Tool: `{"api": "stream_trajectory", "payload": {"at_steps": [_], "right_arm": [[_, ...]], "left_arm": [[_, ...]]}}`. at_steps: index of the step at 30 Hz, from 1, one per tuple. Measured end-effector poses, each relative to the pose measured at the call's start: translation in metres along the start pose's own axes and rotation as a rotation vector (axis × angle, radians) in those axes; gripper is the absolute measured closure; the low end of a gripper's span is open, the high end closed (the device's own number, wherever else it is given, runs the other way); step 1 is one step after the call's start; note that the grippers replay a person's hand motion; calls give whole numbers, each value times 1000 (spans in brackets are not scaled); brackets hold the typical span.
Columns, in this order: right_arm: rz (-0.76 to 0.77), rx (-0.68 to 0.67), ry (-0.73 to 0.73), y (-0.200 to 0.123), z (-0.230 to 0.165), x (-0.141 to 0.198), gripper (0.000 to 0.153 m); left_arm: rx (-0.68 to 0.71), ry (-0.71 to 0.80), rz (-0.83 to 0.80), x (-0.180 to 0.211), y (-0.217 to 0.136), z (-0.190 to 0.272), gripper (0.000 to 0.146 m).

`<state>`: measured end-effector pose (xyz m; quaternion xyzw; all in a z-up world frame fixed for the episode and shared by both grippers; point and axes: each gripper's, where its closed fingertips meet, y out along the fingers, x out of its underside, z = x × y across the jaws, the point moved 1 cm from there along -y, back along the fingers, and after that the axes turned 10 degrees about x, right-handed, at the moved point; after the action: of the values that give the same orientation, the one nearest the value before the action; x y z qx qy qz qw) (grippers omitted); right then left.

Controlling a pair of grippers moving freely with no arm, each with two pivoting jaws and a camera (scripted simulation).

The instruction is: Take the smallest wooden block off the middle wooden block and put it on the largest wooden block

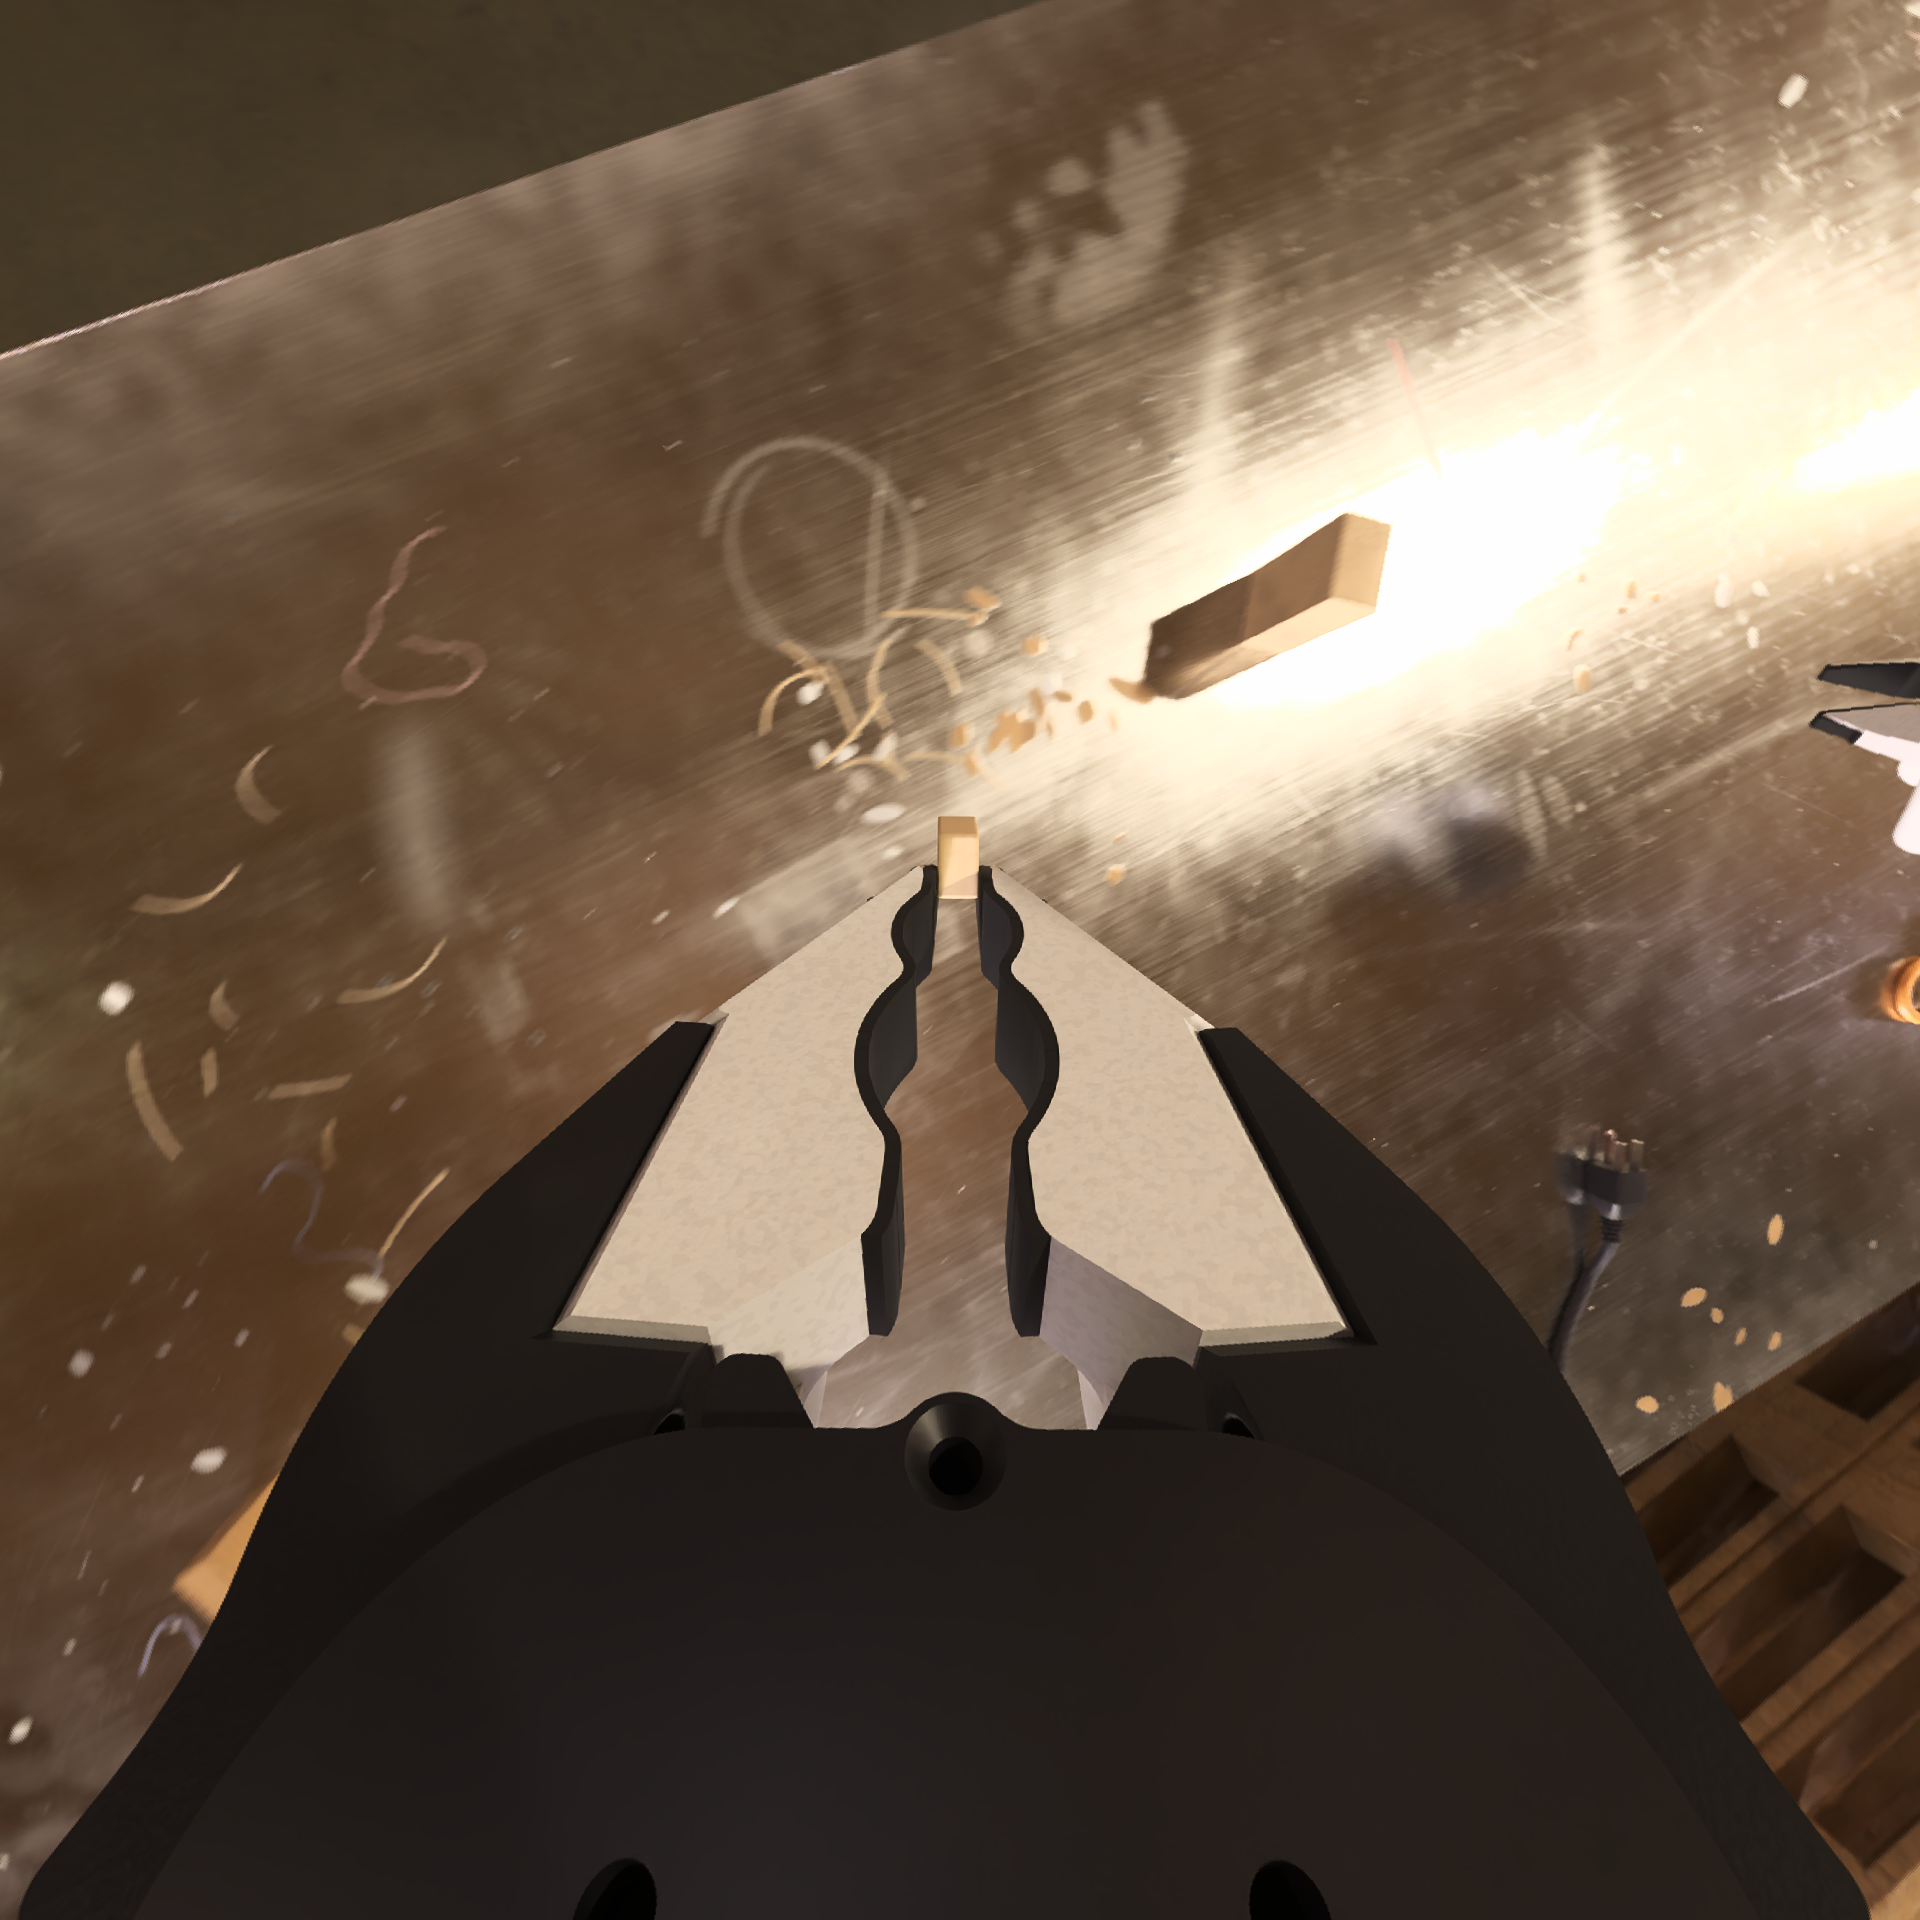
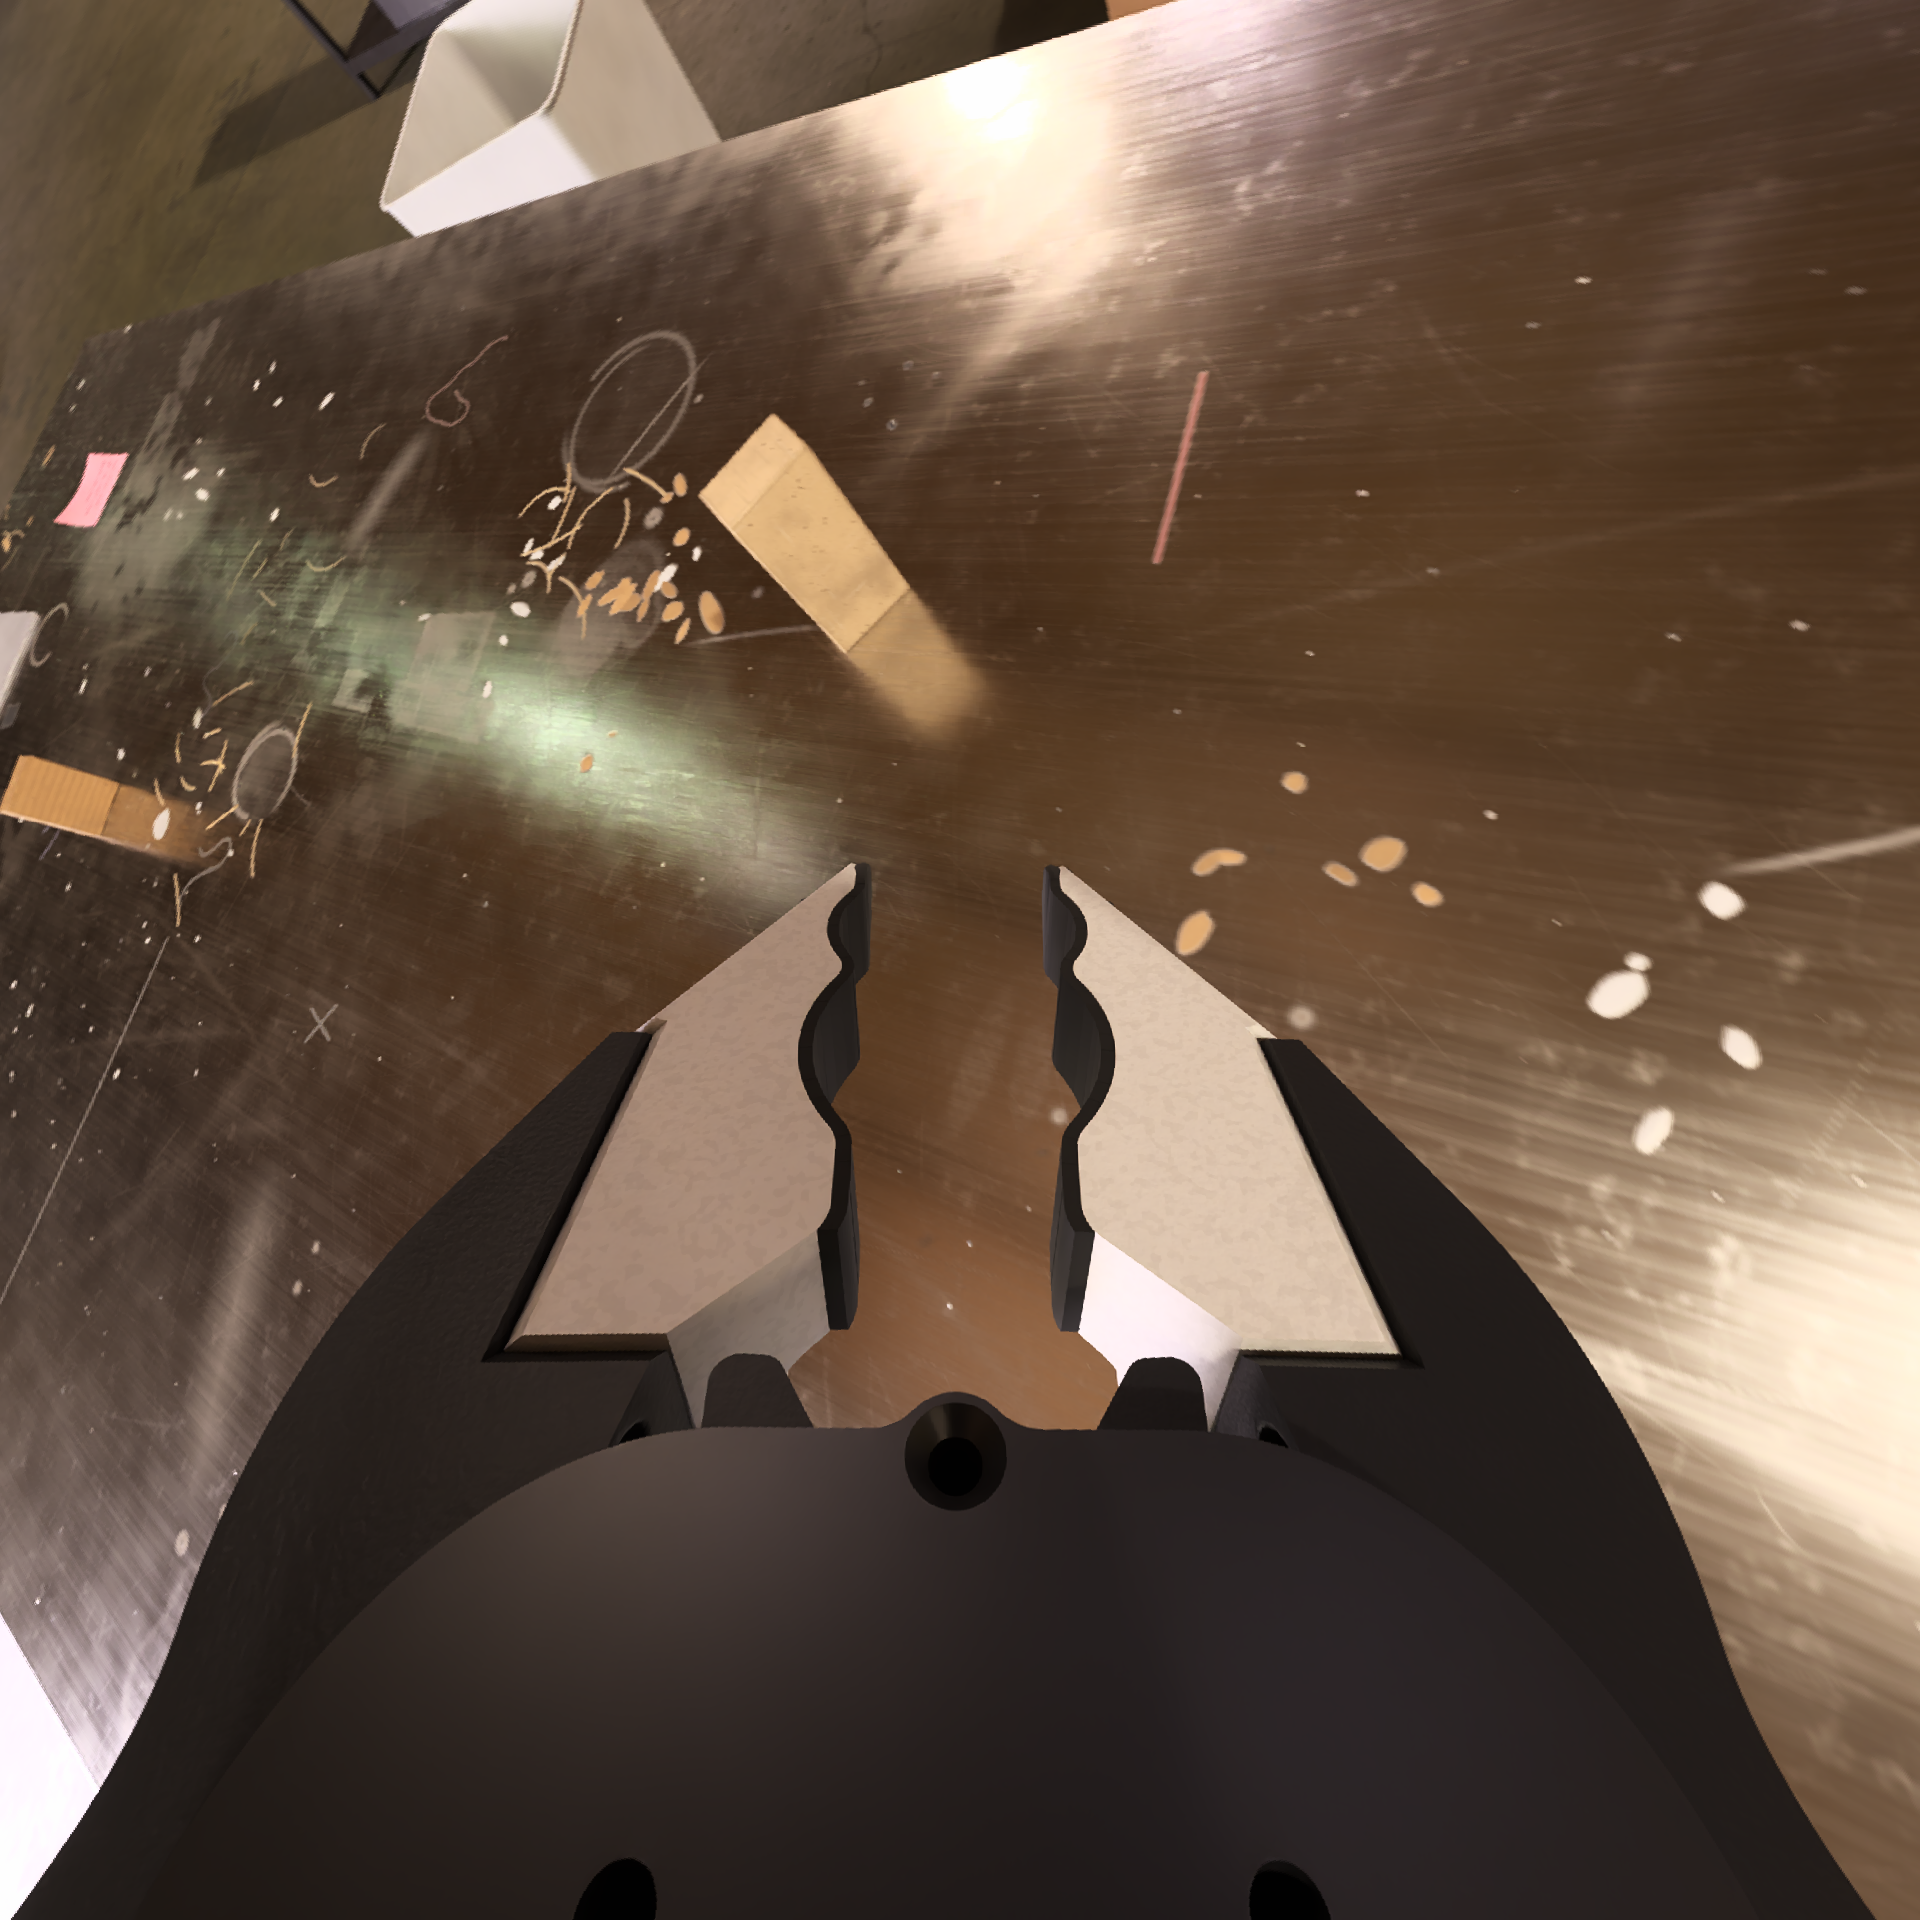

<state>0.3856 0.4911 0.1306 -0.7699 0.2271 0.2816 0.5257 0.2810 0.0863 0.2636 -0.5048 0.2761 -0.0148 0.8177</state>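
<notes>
Between the fingertips of the left gripper (image 1: 957,896), the smallest wooden block (image 1: 957,867) is pinched tight — a pale little piece poking out just past the tips, held up clear of the brushed metal table (image 1: 520,520). Out at two o'clock from those tips lies a long wooden block (image 1: 1270,606) flat on the table, one end caught in a bright glare, with nothing resting on its upper face. A scatter of wood shavings (image 1: 914,717) sits between the held block and that long one, nearer eleven o'clock. At the three o'clock edge of the left wrist view the tips of the right gripper (image 1: 1870,717) just peek in, and down at four o'clock a black power plug (image 1: 1605,1174) lies on the table. Over in the right wrist view, the right gripper (image 2: 956,888) hangs above bare metal with its fingers spread wide and nothing between them. At eleven o'clock from it sits the same long wooden block (image 2: 805,530), and away at nine o'clock — close to the frame edge — another wooden block (image 2: 62,795) lies flat; which of the two is the largest cannot be told from here. A pink note (image 2: 94,486) rests on the table at ten o'clock, and a white bin (image 2: 499,94) stands on the floor beyond the table's far edge.
</notes>
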Motion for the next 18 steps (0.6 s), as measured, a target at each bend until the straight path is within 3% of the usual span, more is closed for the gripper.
{"api": "stream_trajectory", "payload": {"at_steps": [10,18], "right_arm": [[22,83,101,-30,54,20,120],[16,95,122,-31,70,25,120]], "left_arm": [[78,111,-153,-71,132,116,139],[113,126,-192,-80,175,145,139]]}}
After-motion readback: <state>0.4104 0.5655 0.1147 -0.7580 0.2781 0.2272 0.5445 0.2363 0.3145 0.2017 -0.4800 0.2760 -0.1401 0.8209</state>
